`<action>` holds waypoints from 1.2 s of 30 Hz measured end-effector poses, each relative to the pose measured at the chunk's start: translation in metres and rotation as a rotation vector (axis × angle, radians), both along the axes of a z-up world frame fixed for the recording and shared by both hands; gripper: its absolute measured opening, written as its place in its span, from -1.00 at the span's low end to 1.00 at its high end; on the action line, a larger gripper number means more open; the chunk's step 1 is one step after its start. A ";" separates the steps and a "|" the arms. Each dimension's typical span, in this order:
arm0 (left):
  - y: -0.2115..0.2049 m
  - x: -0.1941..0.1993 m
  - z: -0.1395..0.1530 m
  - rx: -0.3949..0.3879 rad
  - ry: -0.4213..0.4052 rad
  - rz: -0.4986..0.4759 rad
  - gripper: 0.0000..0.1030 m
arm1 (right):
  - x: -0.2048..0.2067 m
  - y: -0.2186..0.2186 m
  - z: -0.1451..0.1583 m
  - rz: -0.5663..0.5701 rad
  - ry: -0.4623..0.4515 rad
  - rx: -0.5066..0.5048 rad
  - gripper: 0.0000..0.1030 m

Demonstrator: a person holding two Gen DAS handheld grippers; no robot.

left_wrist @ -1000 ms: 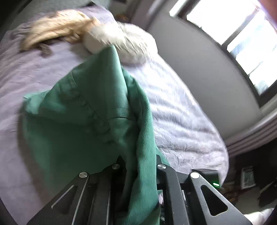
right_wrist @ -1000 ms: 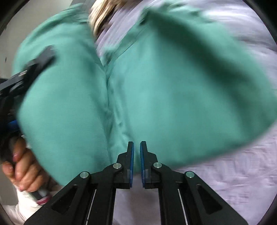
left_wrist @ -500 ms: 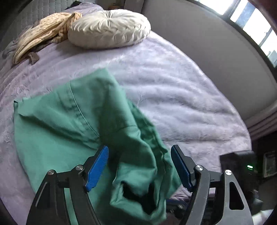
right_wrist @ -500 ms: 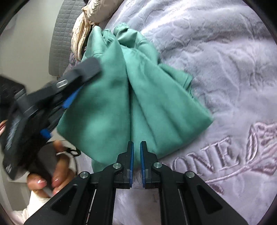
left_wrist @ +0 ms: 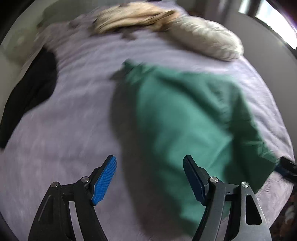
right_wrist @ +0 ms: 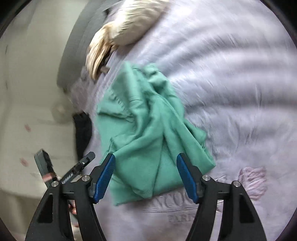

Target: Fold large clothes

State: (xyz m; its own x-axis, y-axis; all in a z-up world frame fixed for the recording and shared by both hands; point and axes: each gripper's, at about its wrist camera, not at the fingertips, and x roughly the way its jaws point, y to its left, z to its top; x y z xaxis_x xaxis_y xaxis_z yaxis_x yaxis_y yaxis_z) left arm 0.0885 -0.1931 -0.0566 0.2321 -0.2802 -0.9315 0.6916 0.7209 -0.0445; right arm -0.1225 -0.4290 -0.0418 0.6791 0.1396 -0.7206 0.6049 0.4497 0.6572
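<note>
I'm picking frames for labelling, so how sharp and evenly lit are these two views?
Left wrist: heavy motion blur smears the green garment and pillow; a window glares at the top right. Right wrist: garment folds fairly sharp, blanket streaked, light even. Both bulge like a fisheye.

**Green garment lies in a rumpled heap on the bed**

The green cotton garment (right_wrist: 148, 133) lies loose on the lavender plush bedspread (right_wrist: 241, 92), gathered into a bunched, partly folded pile with deep creases running through its middle. A stitched seam shows near its far end. Ahead of the right gripper (right_wrist: 145, 176) it spreads from between the wide fingers, which do not touch it, away toward the head of the bed. Seen from the left gripper (left_wrist: 150, 179), the same cloth (left_wrist: 194, 120) sits ahead and to the right, blurred, its near edge passing behind the right-hand finger.
</note>
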 end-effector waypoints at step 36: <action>0.033 -0.043 -0.030 -0.016 0.118 0.078 0.68 | 0.011 -0.031 0.006 -0.031 0.084 -0.065 0.41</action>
State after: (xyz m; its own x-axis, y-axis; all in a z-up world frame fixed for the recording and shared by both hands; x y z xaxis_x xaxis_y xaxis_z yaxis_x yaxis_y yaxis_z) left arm 0.0456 -0.1605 -0.0870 0.1424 -0.2808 -0.9491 0.6229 0.7706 -0.1345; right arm -0.1112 -0.4600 -0.0359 0.6194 0.0710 -0.7818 0.6707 0.4698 0.5740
